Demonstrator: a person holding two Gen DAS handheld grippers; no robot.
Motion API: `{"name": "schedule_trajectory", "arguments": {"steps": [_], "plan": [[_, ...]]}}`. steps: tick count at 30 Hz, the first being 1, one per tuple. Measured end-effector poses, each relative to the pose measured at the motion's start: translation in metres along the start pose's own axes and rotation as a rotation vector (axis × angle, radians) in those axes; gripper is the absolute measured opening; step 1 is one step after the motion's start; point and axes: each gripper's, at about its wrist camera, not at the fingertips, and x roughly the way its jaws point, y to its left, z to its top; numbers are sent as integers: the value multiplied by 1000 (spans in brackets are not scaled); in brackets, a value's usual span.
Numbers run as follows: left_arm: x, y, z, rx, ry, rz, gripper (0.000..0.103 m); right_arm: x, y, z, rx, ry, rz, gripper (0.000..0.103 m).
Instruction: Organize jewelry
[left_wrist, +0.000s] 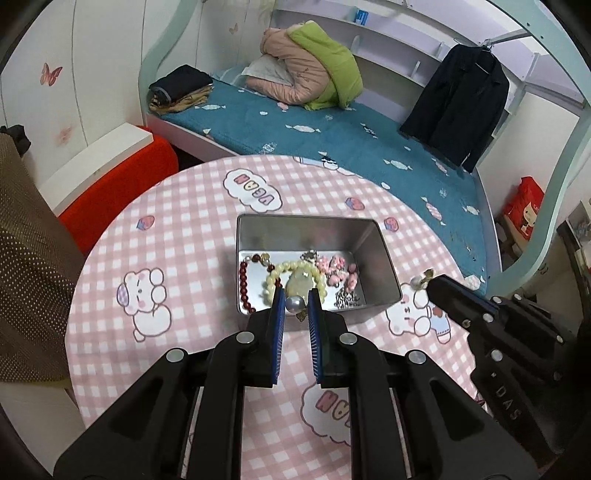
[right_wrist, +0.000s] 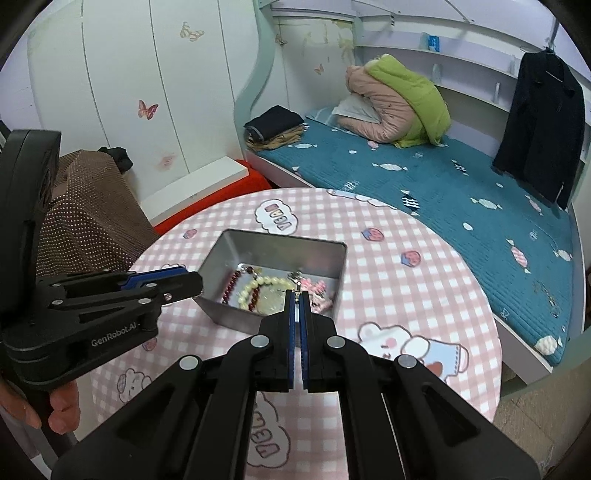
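Observation:
An open silver tin (left_wrist: 384, 254) sits mid-table on the pink checked cloth. Inside lie a dark red bead bracelet (left_wrist: 243, 284), a pale green bead bracelet with a jade pendant (left_wrist: 295, 277), pink charms (left_wrist: 338, 271) and a silver chain (left_wrist: 347, 299). My left gripper (left_wrist: 296, 297) hovers over the tin's near edge, shut on a grey pearl earring (left_wrist: 295, 303). To its right, my right gripper (left_wrist: 430, 286) is shut on a second pearl earring (left_wrist: 417, 281). In the right wrist view, the right gripper (right_wrist: 297, 295) pinches a small metal hook (right_wrist: 297, 286) above the tin (right_wrist: 280, 236), with the left gripper (right_wrist: 195, 284) alongside.
The round table (left_wrist: 184, 229) ends close behind the tin. A teal bed (left_wrist: 332, 136) with jackets lies beyond it. A red stool (left_wrist: 122, 192) and brown dotted fabric (left_wrist: 29, 258) stand at the left. A person's hand (right_wrist: 62, 406) holds the left gripper's handle.

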Motion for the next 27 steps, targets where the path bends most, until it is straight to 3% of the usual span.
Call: {"name": "schedule_trajectory", "arguments": {"steps": [6,11,13,14,23,27], "plan": [[6,1,16,22,-7,-11,13,11,4,11,-4,4,19,2],[12,2,19,44,14,-6,15,19,2,15,9,25,10,14],[15,3,18,45,28,8,34,20,0,14,11,33,3,20],[15,4,18,42,27,7,37,20,-1,14,15,36,0,20],[6,-4,10,63,28,32,41,6,-9,10,39,25,-17,24],[-9,-14,3,78,11,40,46,-11,-11,9,45,-1,-24,32]]}}
